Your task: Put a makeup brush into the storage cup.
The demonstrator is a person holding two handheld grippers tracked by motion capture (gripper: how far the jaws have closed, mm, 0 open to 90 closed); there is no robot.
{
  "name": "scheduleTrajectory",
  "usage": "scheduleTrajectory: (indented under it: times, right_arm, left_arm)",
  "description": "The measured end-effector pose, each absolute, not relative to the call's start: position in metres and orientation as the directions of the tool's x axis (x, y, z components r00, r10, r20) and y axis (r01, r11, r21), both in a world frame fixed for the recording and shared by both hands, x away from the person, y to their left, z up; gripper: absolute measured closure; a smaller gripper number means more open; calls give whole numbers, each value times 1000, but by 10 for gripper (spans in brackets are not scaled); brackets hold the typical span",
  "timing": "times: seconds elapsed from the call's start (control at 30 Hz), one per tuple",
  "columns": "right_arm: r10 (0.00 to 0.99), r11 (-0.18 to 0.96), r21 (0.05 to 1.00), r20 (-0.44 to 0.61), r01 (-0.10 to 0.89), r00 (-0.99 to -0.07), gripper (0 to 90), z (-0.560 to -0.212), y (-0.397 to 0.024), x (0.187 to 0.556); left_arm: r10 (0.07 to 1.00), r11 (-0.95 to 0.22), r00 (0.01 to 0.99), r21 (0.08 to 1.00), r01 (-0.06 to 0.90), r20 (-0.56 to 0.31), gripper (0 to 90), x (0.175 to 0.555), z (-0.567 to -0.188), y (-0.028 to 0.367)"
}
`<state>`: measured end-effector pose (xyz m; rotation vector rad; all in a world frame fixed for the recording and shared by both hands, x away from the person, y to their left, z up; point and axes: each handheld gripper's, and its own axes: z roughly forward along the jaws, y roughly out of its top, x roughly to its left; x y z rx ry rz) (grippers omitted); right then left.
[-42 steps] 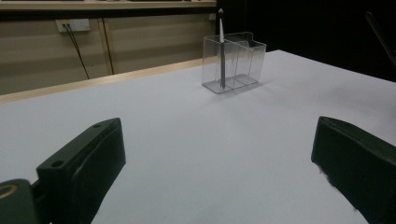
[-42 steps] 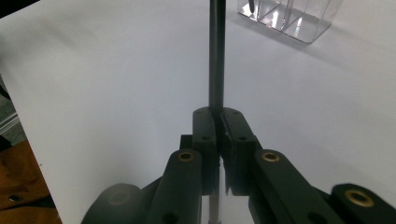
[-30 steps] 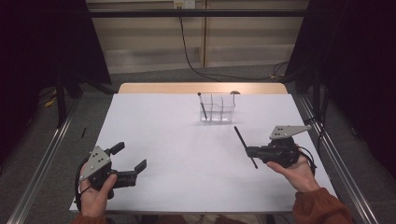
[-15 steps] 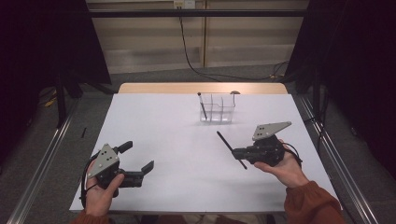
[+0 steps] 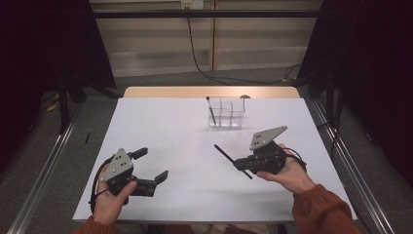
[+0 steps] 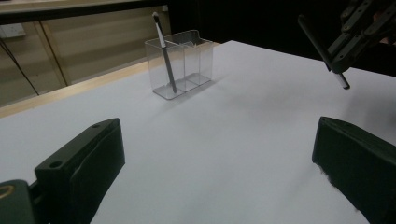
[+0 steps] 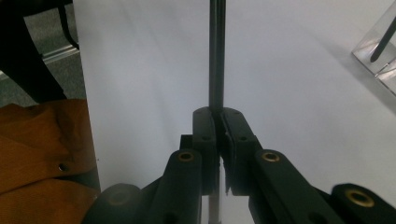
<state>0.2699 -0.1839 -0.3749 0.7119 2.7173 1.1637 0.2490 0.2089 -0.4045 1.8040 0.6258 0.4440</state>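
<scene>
Resting near the front left corner of the white worktop [image 5: 175, 131], the left gripper [image 5: 155, 165] has its jaws spread wide with nothing between them. Toward the right edge, the right gripper [image 5: 239, 165] is clamped tight on a thin black pen [image 5: 229, 158]. Farther back, a clear plastic compartmented holder [image 5: 228, 112] near the rear edge has another dark pen [image 5: 211, 109] leaning in its left compartment.

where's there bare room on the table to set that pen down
Most of the white table is bare: the left half beyond the left claw, and the middle strip between both claws. Crowded only by the clear organizer and around the right claw gripping the pen.
</scene>
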Motion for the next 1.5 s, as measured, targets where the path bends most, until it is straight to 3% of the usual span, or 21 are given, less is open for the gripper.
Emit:
scheduleTrajectory:
  times: [0.73,1.03,1.5]
  right_arm:
    - [353,780,527,75,338,-933,845,-378,-149,279]
    - [301,829,487,28,276,-953,845,-374,-140,278]
    - [228,895,382,53,231,-972,844,-378,-121,278]
  left_arm:
    - [509,-346,861,920,182,21,25,252,-396,186]
    - [466,-393,884,903,175,32,24,258,-389,174]
    - [388,-459,921,872,169,26,26,266,-384,150]
